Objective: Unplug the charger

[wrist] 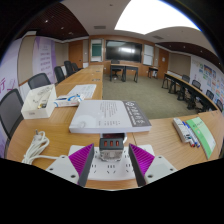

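A grey charger with orange-lit ports stands plugged into a white power strip on the wooden table. My gripper is open. Its purple pads flank the charger, with a gap on each side. The charger stands between the fingers, resting in the strip's socket. The strip runs across under both fingertips.
A flat white box lies just beyond the charger. A coiled white cable lies to the left, with a white carton further back. Another power strip and a green item lie to the right. Black chairs line the table's left side.
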